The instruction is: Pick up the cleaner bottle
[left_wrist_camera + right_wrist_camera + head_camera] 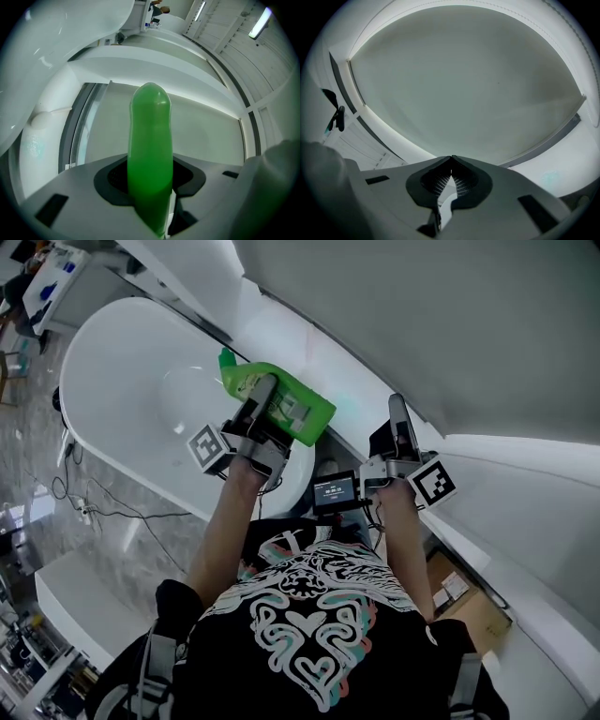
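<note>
The bright green plastic cleaner bottle (314, 413) is already in your left claw (266, 397), over the near rim of the white oval bathtub (112, 362), beside the pale ledge (281, 329) along the wall. In the head view the bottle lies on its side. Its long axis runs from the green cap (228, 360) at upper left to the base at lower right, roughly across the line of the claw's fingers. The left gripper view shows the green body (150, 140) filling the gap between the jaws, with both pads pressed on it. This is a grip across the bottle's flat body, not at the neck.

Your right claw (397, 409) is empty and well apart from the bottle's base, on the side away from the tub. Its jaws are pinched together with nothing between them (450, 164).

The pick looks as good as done. I cannot tell whether the base clears the ledge, so lift straight up. The base end may sag, since the body extends past the jaws on both sides.
</note>
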The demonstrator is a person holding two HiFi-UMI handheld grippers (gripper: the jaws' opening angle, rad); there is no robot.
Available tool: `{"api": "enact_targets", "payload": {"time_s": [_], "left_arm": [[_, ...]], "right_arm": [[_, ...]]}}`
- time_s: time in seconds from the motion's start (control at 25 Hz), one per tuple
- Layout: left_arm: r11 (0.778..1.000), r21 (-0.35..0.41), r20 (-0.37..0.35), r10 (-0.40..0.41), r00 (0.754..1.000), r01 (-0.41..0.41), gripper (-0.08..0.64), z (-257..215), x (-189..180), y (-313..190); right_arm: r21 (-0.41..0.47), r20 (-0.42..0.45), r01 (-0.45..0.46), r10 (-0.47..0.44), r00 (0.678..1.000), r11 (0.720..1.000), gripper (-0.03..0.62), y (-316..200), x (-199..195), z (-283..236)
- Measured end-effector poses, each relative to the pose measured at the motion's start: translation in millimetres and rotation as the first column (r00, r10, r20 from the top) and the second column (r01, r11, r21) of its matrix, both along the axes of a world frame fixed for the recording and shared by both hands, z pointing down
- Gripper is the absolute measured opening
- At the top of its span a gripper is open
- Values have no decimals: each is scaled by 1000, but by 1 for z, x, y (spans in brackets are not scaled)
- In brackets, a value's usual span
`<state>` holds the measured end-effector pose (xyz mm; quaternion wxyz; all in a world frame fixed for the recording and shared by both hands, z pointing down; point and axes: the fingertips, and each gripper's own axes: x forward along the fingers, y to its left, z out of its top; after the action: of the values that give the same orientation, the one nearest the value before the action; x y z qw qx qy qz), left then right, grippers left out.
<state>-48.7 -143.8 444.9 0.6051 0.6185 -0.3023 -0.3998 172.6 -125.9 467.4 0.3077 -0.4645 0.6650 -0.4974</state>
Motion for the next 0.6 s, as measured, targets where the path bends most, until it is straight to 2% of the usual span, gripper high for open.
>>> {"api": "enact_targets", "payload": {"time_s": [0.6], "left_arm": [[1000, -8, -8, -12, 1000, 12, 192, 3, -2, 0]], "right_arm": [[-20, -21, 11, -11, 1000, 1000, 28, 2, -2, 6]]}}
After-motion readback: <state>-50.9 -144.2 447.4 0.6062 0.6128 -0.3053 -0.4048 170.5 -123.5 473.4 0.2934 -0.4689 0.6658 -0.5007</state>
